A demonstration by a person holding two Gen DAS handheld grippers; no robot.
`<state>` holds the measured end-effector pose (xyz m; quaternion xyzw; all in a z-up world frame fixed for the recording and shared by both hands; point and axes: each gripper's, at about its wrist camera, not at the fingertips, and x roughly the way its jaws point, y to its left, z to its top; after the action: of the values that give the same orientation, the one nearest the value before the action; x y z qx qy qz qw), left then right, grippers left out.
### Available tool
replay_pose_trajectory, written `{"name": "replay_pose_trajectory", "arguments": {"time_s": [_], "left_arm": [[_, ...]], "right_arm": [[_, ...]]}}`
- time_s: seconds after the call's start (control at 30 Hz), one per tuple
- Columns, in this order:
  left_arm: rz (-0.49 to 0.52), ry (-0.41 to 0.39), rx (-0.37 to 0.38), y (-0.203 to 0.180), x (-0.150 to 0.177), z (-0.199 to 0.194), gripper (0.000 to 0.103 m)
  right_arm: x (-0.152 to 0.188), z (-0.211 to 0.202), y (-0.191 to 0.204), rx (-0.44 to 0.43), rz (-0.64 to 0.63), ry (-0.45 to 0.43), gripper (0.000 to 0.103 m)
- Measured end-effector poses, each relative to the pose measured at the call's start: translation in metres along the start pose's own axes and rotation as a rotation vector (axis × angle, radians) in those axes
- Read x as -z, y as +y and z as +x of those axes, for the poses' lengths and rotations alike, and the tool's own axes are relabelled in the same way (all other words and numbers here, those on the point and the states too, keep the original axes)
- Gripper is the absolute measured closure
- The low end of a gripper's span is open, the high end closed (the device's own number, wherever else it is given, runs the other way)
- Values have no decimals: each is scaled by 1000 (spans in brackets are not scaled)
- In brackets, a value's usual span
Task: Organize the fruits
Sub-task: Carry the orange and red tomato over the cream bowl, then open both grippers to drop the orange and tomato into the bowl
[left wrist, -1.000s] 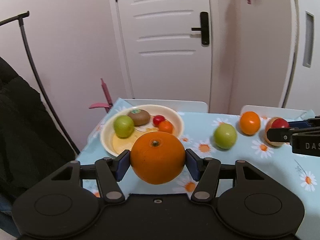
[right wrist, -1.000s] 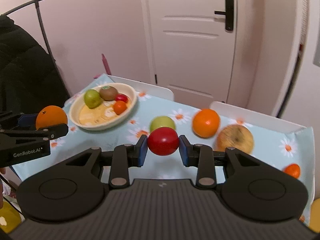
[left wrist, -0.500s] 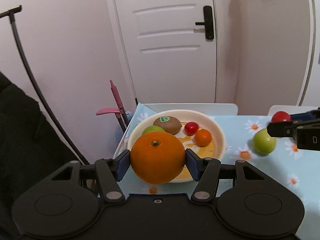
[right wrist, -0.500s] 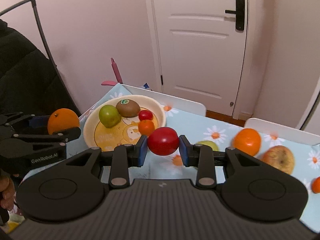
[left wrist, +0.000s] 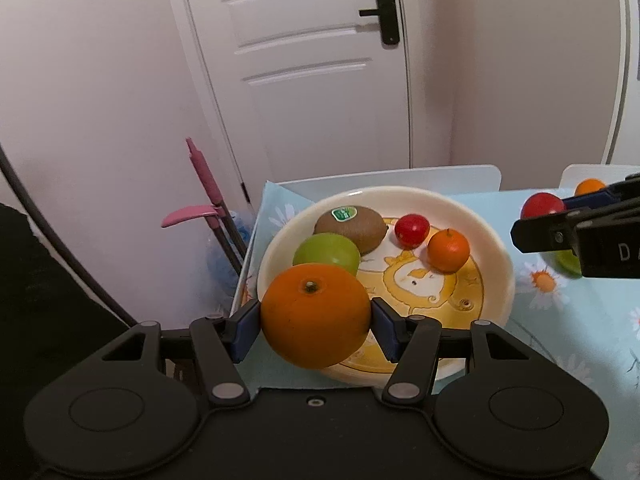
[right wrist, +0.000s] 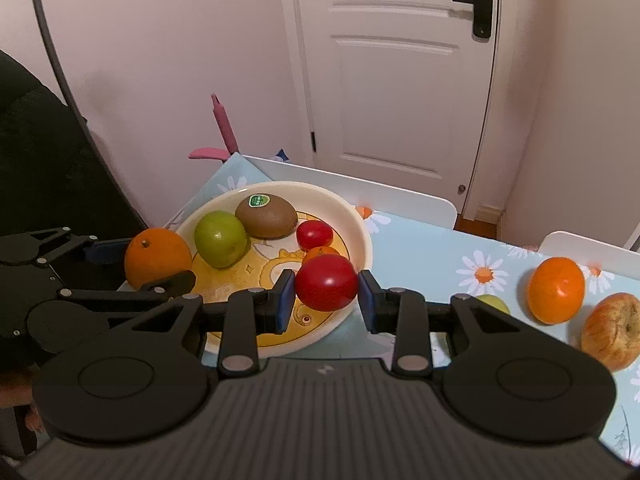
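My left gripper [left wrist: 315,326] is shut on a large orange [left wrist: 315,314] and holds it over the near left rim of the cream plate [left wrist: 502,256]. My right gripper [right wrist: 325,298] is shut on a red tomato [right wrist: 326,282] over the plate's [right wrist: 360,220] right rim. The plate holds a kiwi [left wrist: 352,226], a green apple [left wrist: 326,252], a small red tomato [left wrist: 412,230] and a small orange [left wrist: 448,250]. The left gripper with the orange [right wrist: 158,258] also shows in the right wrist view.
On the blue daisy tablecloth [right wrist: 424,248] to the right lie an orange [right wrist: 556,290], a brownish apple [right wrist: 612,330] and a green apple [right wrist: 494,304] partly behind my right gripper. A pink dustpan handle [left wrist: 206,176] and black clothing [right wrist: 44,152] stand left of the table.
Both grippers have moved left and closer to the plate with their fruits held. The orange is now over the plate's left rim and the red tomato over its right rim.
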<state>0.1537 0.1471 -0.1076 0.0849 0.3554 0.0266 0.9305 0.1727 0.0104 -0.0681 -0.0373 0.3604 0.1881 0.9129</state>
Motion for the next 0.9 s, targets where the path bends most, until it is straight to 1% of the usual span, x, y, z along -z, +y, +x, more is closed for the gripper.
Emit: {"name": "replay_pose_trajectory", "arguments": {"time_s": [0.2,0.3,0.33,0.37,0.43,0.53,0.67,0.9], "left_arm": [[43,1,19,0,3,15,40],[44,1,22,-1,3,18,38],[43,-2,22,-1,3,18,32],[43,-10,22,-1,3,17,18],[39,-35,36,0,4,12,6],[35,-39,74,-1,4,6,3],[43,-37,61,-6,7,-5,3],[-19,-29,36,-8,10,-27,3]], "right_arm": [[2,12,3,30,22,18,54],[2,12,4,38,22,17,54],[2,12,4,39,21,17,54],[1,12,4,40,21,17,54],[0,11,3,40,20,17,54],[-1,8,2,39,12,13,54],[-4,5,-2,28,-5,9,54],[-8,4,-9,-4,-24,13,54]]}}
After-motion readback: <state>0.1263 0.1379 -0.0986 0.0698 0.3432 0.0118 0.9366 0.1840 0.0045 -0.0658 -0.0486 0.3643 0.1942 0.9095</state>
